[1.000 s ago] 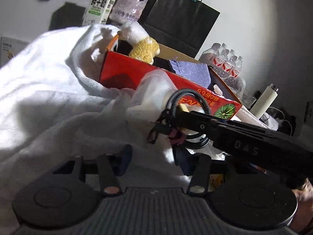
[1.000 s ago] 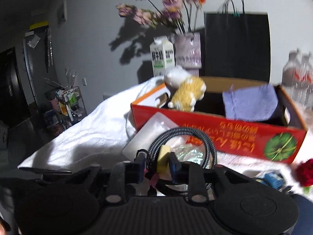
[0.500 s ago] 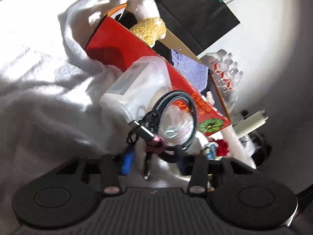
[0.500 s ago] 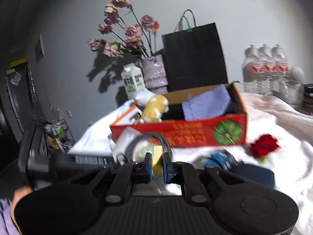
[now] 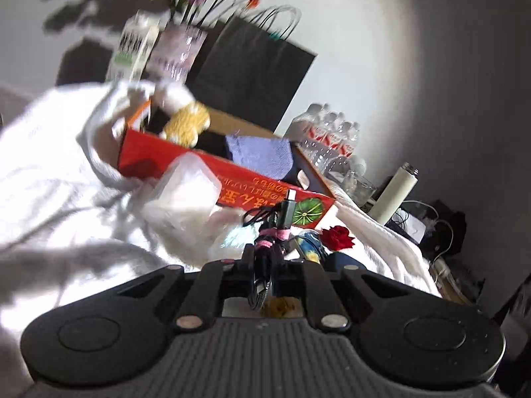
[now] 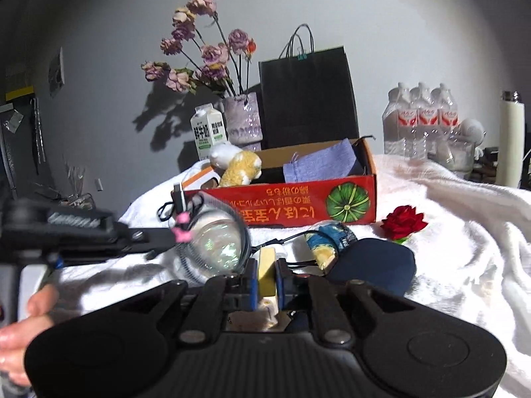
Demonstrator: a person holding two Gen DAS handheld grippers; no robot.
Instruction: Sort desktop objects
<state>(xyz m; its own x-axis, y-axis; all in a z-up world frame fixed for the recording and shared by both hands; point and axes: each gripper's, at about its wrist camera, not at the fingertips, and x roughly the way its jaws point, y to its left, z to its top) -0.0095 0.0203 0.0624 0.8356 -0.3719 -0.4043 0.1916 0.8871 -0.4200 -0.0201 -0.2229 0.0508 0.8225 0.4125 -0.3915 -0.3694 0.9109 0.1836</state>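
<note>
The left gripper [image 5: 265, 258] has its jaws closing on a coiled black cable [image 5: 262, 285] bound with a pink tie [image 5: 270, 237]; the coil sits between the pads, and 1 plug end stands up above them. In the right wrist view the cable hangs from the tip of that gripper, clear of the white cloth [image 6: 464, 232], with its loop in front of a clear iridescent pouch [image 6: 219, 245].

The right gripper [image 6: 267, 273] has its jaws nearly together, clamped on a small yellow block [image 6: 267, 270] held upright between the blue pads.

Just beyond the right gripper, on the cloth-covered tabletop, lie a dark blue pouch [image 6: 375, 265], a blue-and-yellow roll [image 6: 328, 242] and a red rose [image 6: 403, 222]. Behind these stands a red cardboard box [image 6: 298, 209], open at the top, which holds a white-and-yellow plush toy [image 6: 237, 164] and a lilac cloth bag [image 6: 320, 165]. A clear plastic container [image 5: 182, 195] leans against the front of the box.

Behind the box stand a milk carton [image 6: 209, 134], a vase of dried flowers [image 6: 244, 119] and a black paper bag [image 6: 308, 99]. 3 water bottles [image 6: 419, 119] stand to the right of the bag.
</note>
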